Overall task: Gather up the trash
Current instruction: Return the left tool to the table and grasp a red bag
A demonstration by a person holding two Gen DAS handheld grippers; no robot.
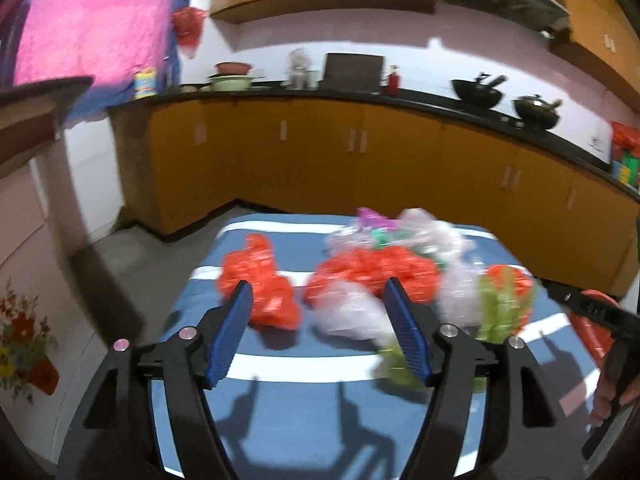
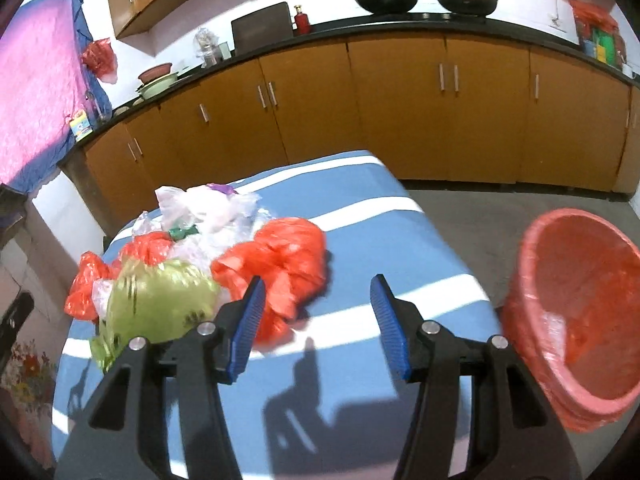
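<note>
A heap of crumpled plastic bags lies on a blue table with white stripes (image 1: pixel 280 420). In the left wrist view I see a red bag (image 1: pixel 260 280), a second red bag (image 1: pixel 372 272), a clear bag (image 1: pixel 352 314) and a green bag (image 1: pixel 500 304). My left gripper (image 1: pixel 320 300) is open and empty, above the table just short of the heap. In the right wrist view my right gripper (image 2: pixel 318 296) is open and empty, with a red bag (image 2: pixel 280 268) by its left finger, a green bag (image 2: pixel 160 304) left of it and clear bags (image 2: pixel 208 208) behind. A red bin (image 2: pixel 576 316) stands at the table's right.
Orange cabinets (image 2: pixel 400 100) under a black counter with two woks (image 2: pixel 386 0) run behind the table. Grey floor (image 2: pixel 480 208) lies between table and cabinets. A flower pot (image 1: pixel 28 340) stands at the left. The right gripper's body shows at the left wrist view's right edge (image 1: pixel 608 320).
</note>
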